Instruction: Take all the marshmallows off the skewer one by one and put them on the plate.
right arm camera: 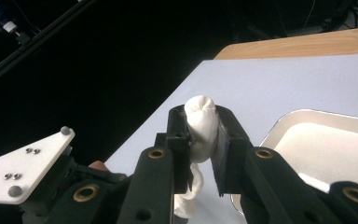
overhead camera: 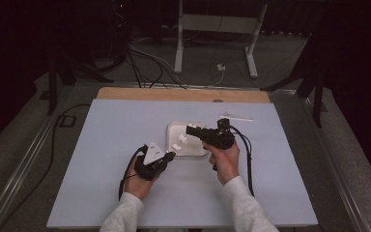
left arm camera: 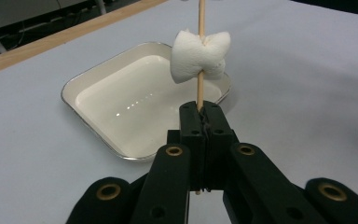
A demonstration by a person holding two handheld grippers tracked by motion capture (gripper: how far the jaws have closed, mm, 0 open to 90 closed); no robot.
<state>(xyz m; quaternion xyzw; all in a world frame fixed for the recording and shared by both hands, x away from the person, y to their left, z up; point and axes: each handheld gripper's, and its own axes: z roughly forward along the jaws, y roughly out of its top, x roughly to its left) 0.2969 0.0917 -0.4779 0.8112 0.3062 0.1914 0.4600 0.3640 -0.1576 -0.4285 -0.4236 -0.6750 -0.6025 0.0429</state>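
Note:
My left gripper point(left arm camera: 200, 112) point(overhead camera: 172, 154) is shut on the lower end of a thin wooden skewer point(left arm camera: 199, 93) that stands upright. A white marshmallow point(left arm camera: 200, 56) point(overhead camera: 177, 145) is threaded on the skewer above the jaws. My right gripper point(right arm camera: 200, 114) point(overhead camera: 188, 129) comes in from the right and is shut on a second marshmallow point(right arm camera: 201, 128) point(overhead camera: 183, 138), squeezing it just above the first one point(right arm camera: 186, 203). Whether the skewer's tip is in it is hidden. Both grippers hover at the left edge of a shallow white tray point(left arm camera: 121, 107) point(overhead camera: 195, 147) point(right arm camera: 326, 140).
The tray rests mid-table on a pale sheet point(overhead camera: 125, 193) that covers most of the wooden table point(overhead camera: 183, 94). A small white stick-like item point(overhead camera: 235, 117) lies behind the tray to the right. Cables and a metal stand point(overhead camera: 217, 24) are on the floor beyond.

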